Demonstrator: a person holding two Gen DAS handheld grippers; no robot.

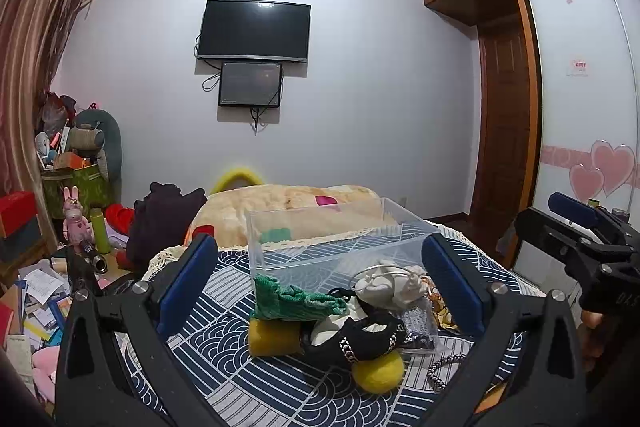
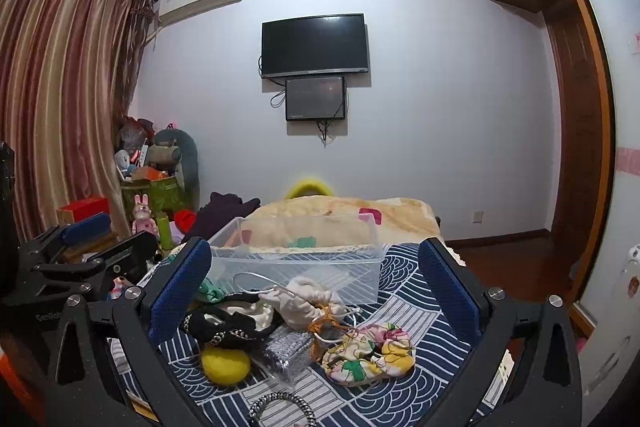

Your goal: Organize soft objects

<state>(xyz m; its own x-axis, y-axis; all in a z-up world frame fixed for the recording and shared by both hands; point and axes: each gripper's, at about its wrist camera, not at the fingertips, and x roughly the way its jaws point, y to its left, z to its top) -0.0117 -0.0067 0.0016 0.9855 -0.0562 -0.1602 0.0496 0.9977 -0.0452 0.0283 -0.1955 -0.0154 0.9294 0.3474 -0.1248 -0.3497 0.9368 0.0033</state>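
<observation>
Where they lie heaped, soft objects [image 2: 304, 327] look jumbled.

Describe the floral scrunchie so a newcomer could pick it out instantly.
Start at the clear plastic bin on the navy wave-patterned bedspread. In front of it lies a pile of soft items; the floral scrunchie sits at the pile's right edge. It alone is a ruffled ring printed with pink, yellow and green flowers.

Both views are taken low and close over the navy wave-patterned bedspread [image 1: 224, 367] [image 2: 420, 383], facing the wall-mounted black television [image 1: 254, 30] [image 2: 314, 45]; the clear plastic rectangular box [image 1: 332, 247] [image 2: 296, 259] is shared.
</observation>
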